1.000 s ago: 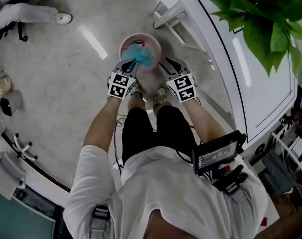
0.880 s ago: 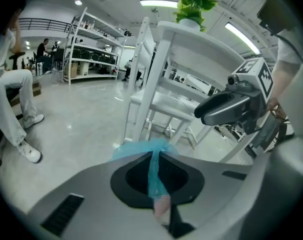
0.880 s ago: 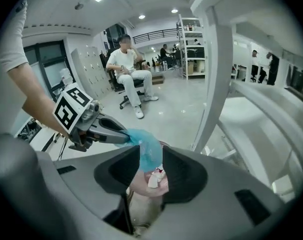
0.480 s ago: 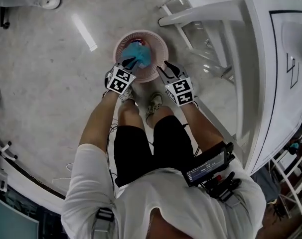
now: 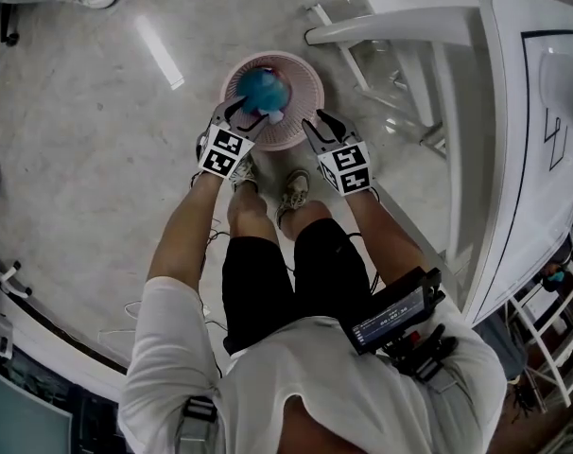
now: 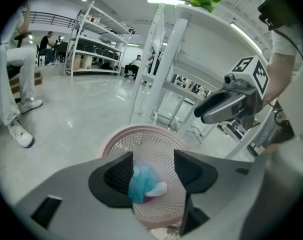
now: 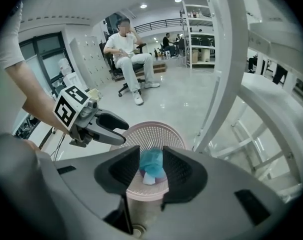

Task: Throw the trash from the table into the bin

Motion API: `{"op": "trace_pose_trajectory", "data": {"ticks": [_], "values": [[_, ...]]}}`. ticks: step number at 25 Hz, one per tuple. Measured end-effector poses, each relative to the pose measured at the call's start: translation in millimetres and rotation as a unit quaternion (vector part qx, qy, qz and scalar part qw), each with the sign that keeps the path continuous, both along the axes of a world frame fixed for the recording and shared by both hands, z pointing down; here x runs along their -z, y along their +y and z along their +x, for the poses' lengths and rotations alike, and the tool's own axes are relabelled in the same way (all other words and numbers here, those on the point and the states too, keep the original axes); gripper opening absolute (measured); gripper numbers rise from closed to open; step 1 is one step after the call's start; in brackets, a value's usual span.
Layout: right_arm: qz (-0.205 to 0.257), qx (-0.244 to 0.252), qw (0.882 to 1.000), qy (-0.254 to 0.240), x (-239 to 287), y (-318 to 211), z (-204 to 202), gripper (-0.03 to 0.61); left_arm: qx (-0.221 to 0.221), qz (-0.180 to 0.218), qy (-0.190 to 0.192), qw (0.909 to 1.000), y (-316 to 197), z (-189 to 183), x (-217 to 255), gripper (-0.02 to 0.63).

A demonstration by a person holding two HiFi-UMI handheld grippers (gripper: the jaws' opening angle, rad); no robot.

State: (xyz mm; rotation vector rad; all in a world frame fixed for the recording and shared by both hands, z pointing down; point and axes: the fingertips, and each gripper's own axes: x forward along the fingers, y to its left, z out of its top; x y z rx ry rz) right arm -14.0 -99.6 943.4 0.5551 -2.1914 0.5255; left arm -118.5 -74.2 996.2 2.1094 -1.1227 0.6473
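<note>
The pink bin stands on glossy floor at 12 o'clock from the person's shoes, with a white table and its legs close at 2 o'clock and open floor from 8 to 11. The left gripper, over the rim at 7 o'clock, has just opened its jaws wide, and the blue trash lies in the bin below them. The right gripper, at 5 o'clock, holds nothing, jaws half apart.
</note>
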Motion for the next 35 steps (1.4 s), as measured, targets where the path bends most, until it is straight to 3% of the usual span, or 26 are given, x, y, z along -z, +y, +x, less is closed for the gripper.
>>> {"op": "trace_pose_trajectory", "data": {"ticks": [8,15,19,29,35], "values": [[0.009,-0.003,1.000,-0.010,86.5,-5.2,-13.6,0.150,0.048,0.026,-0.001,0.9985,-0.2,-31.5,104.2,0.250],[0.042,0.002,0.998,-0.048,200.8,-10.4,-37.5,0.150,0.112,0.097,0.004,0.9890,-12.9,-60.3,247.1,0.176],[0.071,0.003,0.994,-0.079,269.5,-17.2,-45.6,0.150,0.122,0.136,-0.005,0.9832,-15.8,-67.5,321.2,0.129],[0.126,-0.019,0.982,-0.140,421.1,-14.1,-23.5,0.150,0.136,0.214,0.002,0.9674,0.7,-42.4,478.6,0.014],[0.162,-0.022,0.970,-0.179,490.7,-10.3,-1.6,0.141,0.148,0.259,0.014,0.9544,10.8,-22.6,550.1,0.006]]}}
